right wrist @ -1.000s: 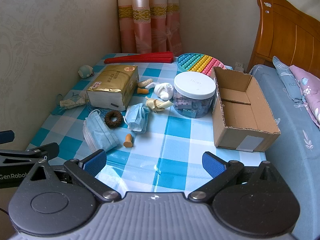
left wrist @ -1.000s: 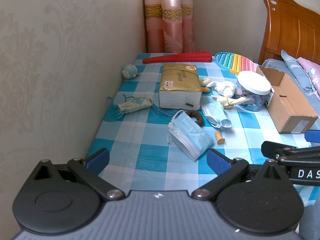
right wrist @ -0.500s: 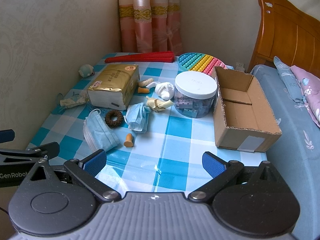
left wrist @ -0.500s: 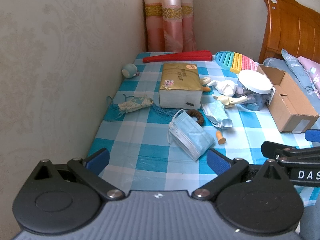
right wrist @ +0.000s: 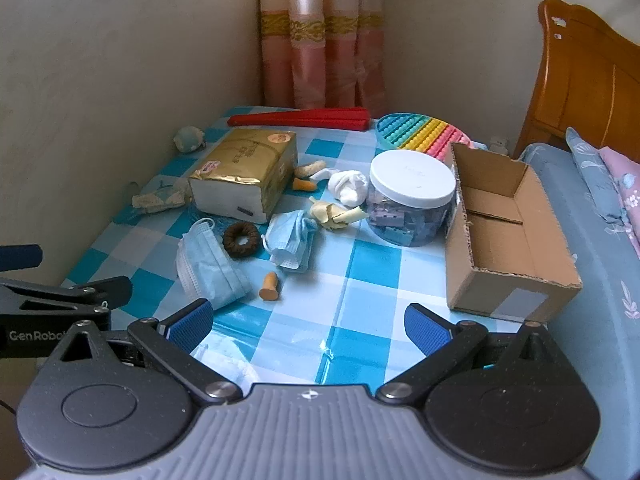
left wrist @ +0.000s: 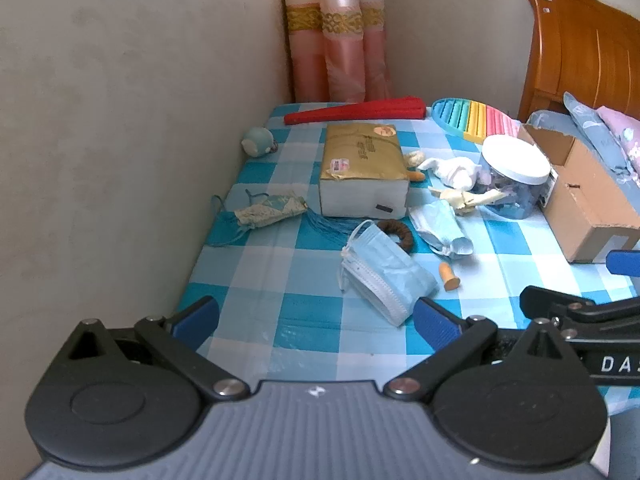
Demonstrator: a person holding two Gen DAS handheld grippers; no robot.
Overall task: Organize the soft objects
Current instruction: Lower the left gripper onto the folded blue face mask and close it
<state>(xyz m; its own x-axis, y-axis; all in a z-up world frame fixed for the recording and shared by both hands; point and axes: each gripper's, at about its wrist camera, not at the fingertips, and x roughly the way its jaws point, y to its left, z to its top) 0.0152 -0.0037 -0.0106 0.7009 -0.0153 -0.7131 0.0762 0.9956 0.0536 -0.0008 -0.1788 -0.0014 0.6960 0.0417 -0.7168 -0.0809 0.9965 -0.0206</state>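
Note:
Two blue face masks lie on the checked tablecloth: a flat one point(left wrist: 386, 276) point(right wrist: 210, 268) near the front and a crumpled one point(left wrist: 440, 228) point(right wrist: 290, 238) behind it. Between them sits a brown hair scrunchie point(left wrist: 398, 232) point(right wrist: 241, 240). A white sock point(left wrist: 456, 170) point(right wrist: 348, 188), a patterned pouch point(left wrist: 270, 210) point(right wrist: 160, 198) and an orange earplug point(left wrist: 449, 276) point(right wrist: 269, 286) lie around. An open cardboard box point(right wrist: 504, 232) point(left wrist: 580, 196) stands on the right. My left gripper point(left wrist: 316, 318) and right gripper point(right wrist: 308, 322) hover open over the near edge, both empty.
A gold tissue pack point(left wrist: 362, 168), a white-lidded jar of bricks point(right wrist: 412, 196), a rainbow pop toy point(right wrist: 420, 136), a red folded fan point(right wrist: 300, 118) and a small teal plush point(left wrist: 258, 142) fill the back. A wall runs along the left, a bed point(right wrist: 600, 240) on the right.
Both views have shifted slightly; the scene on the table is unchanged and both grippers remain open.

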